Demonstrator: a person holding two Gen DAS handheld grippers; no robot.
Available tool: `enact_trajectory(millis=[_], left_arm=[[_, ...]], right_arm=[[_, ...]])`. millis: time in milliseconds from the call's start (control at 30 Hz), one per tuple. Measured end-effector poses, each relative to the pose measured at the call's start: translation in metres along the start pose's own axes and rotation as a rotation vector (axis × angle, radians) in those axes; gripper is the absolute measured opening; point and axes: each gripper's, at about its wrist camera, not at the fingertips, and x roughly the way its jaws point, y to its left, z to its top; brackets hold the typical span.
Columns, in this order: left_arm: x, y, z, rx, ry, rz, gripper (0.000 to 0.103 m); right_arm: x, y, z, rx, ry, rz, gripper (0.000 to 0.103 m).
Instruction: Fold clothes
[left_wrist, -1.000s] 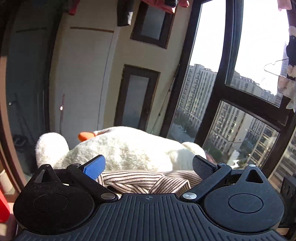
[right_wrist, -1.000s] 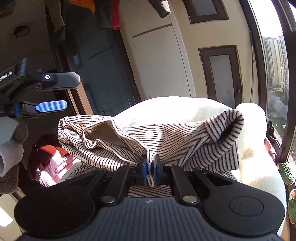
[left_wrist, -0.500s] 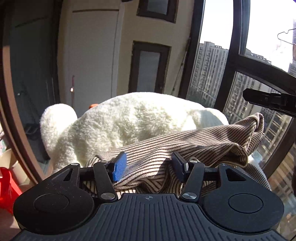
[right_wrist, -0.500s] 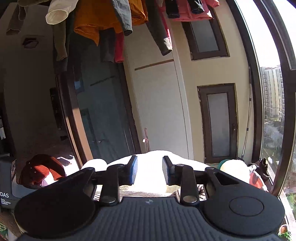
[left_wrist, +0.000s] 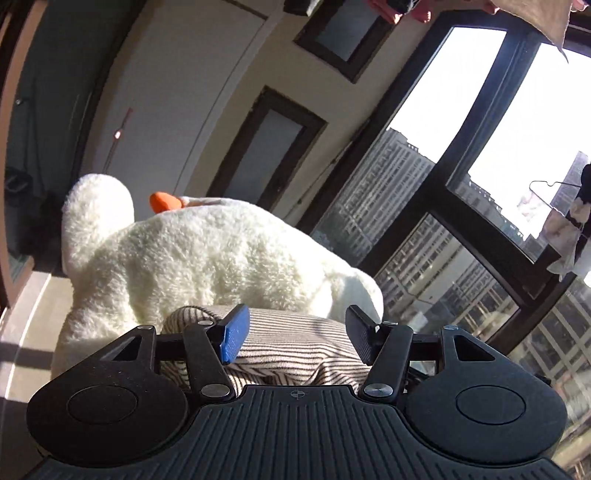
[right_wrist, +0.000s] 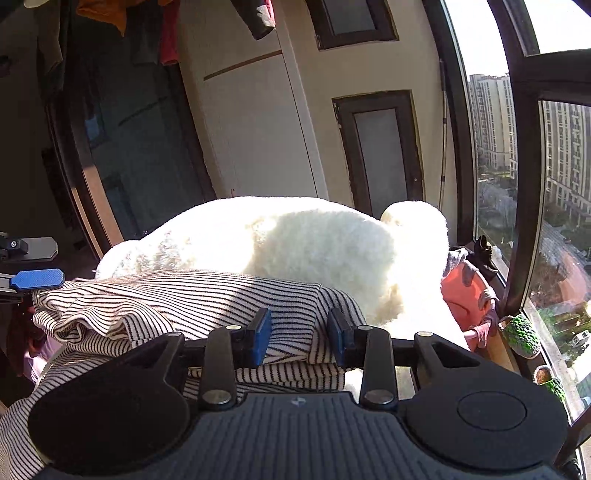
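The striped garment (right_wrist: 207, 302) lies bunched in the lower middle of the right wrist view, draped over the near side of a big white plush toy (right_wrist: 303, 251) that fills the centre of the frame. Part of it looks doubled over already — a flat layered edge shows low in the frame, just under the pads, while the left end is still a loose rumple.

The right hand-held gripper (right_wrist: 299, 336) sits over that layered edge with its jaws apart and opening; cloth shows in the gap, but the blue pads do not press on it. The left hand-held gripper (left_wrist: 295, 334) is likewise spread and opening, with the striped cloth (left_wrist: 291, 343) lying between and below its fingers, untouched as far as I can see. Its blue fingertip also pokes into the left edge of the right wrist view, just beside the rumpled end.

My reading: a fold has been laid down and let go, and both grippers are between grips. The next move, I would judge, calls for taking the loose left end and bringing it across the flat part — a low, clean pinch on one layer of edge, since the soft toy underneath gives no firm backing and the pile could slide off its slope.
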Motion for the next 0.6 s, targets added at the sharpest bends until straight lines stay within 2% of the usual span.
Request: enact_trajectory(millis=[67,167,300,400,500,600], left_arm=[[0.009,0.002,-0.007,0.039,0.03,0.043,0.068],[0.034,0.025,-0.028,-0.033,0.118,0.063,0.068],[0.038,0.039,-0.039,-0.073,0.095,0.031,0.069],[0.037,0.037,-0.039,-0.045,0.099,0.036,0.069],[0.037,0.034,-0.042,-0.024,0.092,0.04,0.07],[0.039,0.029,-0.045,0.009,0.087,0.044,0.078]], right_arm=[[-0.004,0.003,-0.005,-0.008,0.001,-0.008,0.034],[-0.004,0.008,-0.012,-0.038,-0.002,-0.035,0.036],[-0.006,0.02,-0.017,-0.092,-0.006,-0.076,0.037],[-0.009,0.021,-0.017,-0.083,-0.001,-0.074,0.037],[-0.016,0.014,-0.009,-0.022,-0.001,-0.057,0.037],[-0.032,0.009,0.011,0.067,-0.042,-0.003,0.037]])
